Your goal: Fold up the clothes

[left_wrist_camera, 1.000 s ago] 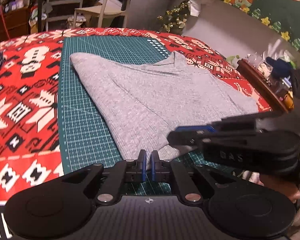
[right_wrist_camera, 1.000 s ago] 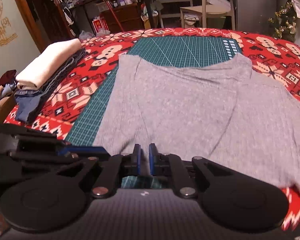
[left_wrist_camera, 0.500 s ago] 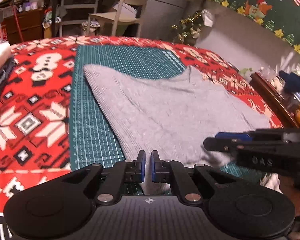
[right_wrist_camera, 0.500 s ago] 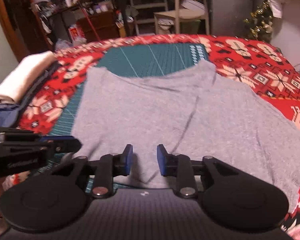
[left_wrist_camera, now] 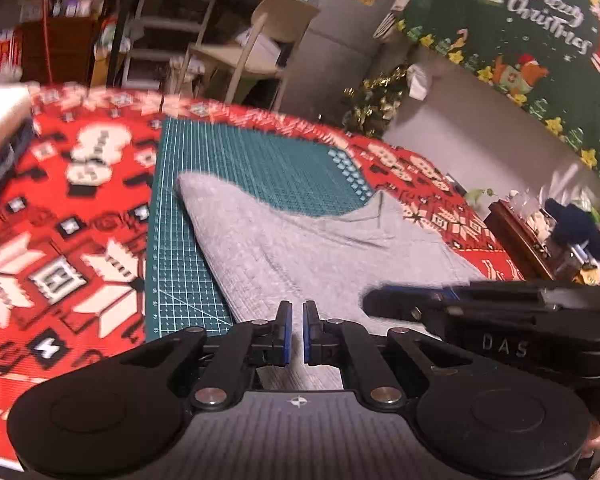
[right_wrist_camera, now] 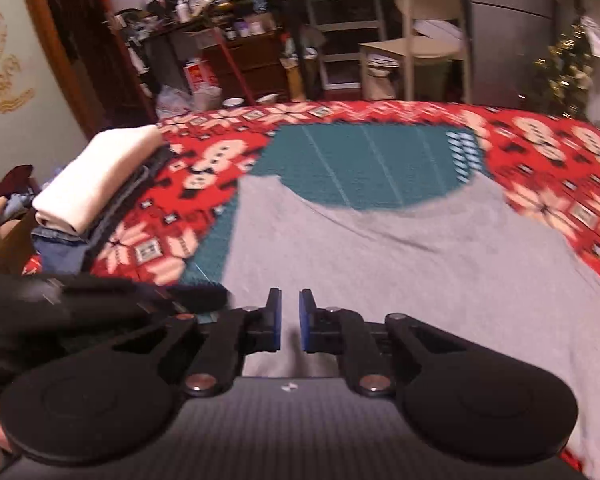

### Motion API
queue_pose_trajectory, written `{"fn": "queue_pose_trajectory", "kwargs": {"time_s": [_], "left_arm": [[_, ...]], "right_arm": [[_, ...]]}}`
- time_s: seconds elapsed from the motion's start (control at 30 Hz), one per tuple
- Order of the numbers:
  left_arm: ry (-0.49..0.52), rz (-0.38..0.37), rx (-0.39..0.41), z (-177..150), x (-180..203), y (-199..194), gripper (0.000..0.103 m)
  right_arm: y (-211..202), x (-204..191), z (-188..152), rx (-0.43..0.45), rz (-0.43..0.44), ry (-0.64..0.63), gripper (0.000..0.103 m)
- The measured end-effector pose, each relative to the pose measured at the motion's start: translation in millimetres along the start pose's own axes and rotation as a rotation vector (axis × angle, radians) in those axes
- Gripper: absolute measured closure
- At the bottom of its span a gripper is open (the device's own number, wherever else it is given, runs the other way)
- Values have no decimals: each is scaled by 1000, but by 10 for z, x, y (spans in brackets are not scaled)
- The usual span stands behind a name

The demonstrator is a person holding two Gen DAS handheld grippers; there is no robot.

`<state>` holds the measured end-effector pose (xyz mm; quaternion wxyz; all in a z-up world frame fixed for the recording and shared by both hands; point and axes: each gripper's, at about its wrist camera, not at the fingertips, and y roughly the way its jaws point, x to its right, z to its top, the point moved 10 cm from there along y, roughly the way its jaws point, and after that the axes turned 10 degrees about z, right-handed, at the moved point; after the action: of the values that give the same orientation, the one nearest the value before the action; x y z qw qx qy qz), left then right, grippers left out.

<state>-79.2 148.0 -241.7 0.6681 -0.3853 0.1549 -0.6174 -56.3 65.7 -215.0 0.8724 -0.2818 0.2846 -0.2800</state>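
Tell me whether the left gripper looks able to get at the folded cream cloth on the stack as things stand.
Probably yes. The left gripper sits over the grey shirt; the folded cream cloth tops the stack at its own side, with only patterned red tablecloth between, though it must first let go of the shirt.

Readable lettering: two items, both in the left wrist view

White script reading "Merry Christmas" stands on the dark green hanging cloth (left_wrist_camera: 540,20) at upper right, among printed Santa and tree figures; the raised letters "DAS" stand on the black side of the right tongs (left_wrist_camera: 380,304), which reach in from the right edge. Small numerals run along the near left edge of the green cutting mat (left_wrist_camera: 260,168) but are too small to read, and the right wrist view shows no legible writing
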Motion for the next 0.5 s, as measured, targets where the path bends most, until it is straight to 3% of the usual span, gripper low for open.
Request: {"fn": "queue_pose_trajectory", "kwargs": {"time_s": [0.23,0.37,0.5], "left_arm": [[42,-1,-55,-290,-41,35,100],[37,-12,-71,-358,-79,-45,100],[5,-12,-58,-278,-152,-127,101]], "right_arm": [[506,-152,-135,-135,101,12,95],[521,-215,-213,-161,107,-17,94],[519,-247,11,-134,119,-48,95]]}}
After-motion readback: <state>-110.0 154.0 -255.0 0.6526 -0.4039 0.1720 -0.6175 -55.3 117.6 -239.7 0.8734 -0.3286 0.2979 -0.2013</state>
